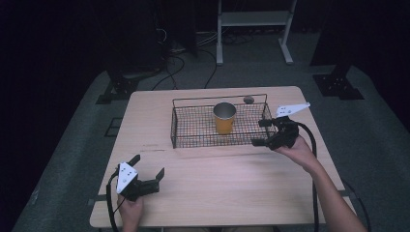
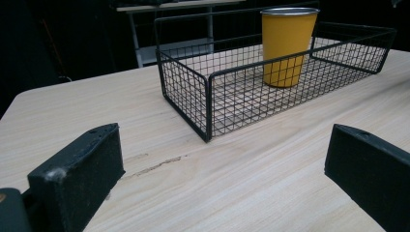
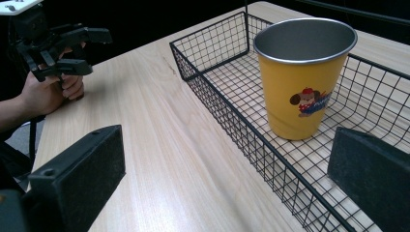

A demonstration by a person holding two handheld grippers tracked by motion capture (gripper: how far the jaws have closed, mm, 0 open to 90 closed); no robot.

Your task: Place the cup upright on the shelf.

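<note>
**Yellow cup waits in the wire basket as the right gripper lines up**

Yellow and steel-rimmed, the cup (image 1: 225,117) stands upright on the mesh floor of the black wire basket (image 1: 193,140), right of the basket's middle, on the pale wooden table (image 1: 217,183). The right gripper (image 1: 269,131) sits at the basket's right end, near the cup but apart from it. Its jaws are spread wide and empty; in the right gripper view one of them lies outside the basket's near wall and the other over the mesh inside, with the cup ahead between them. The left gripper (image 1: 149,166) rests low over the table's near left part, well apart from the basket, jaws likewise wide with nothing between them.

This looks like the approach stage of a reach for the cup, with no grasp made yet. The next move probably calls for carrying the right gripper's jaws over the basket wall, bracketing the cup's body or rim, then closing without tipping it.

On the cup's side is a small cartoon print, a brown dog-like figure with a red cap above blue lettering; the lettering is too blurred to read. No other writing can be made out.
</note>
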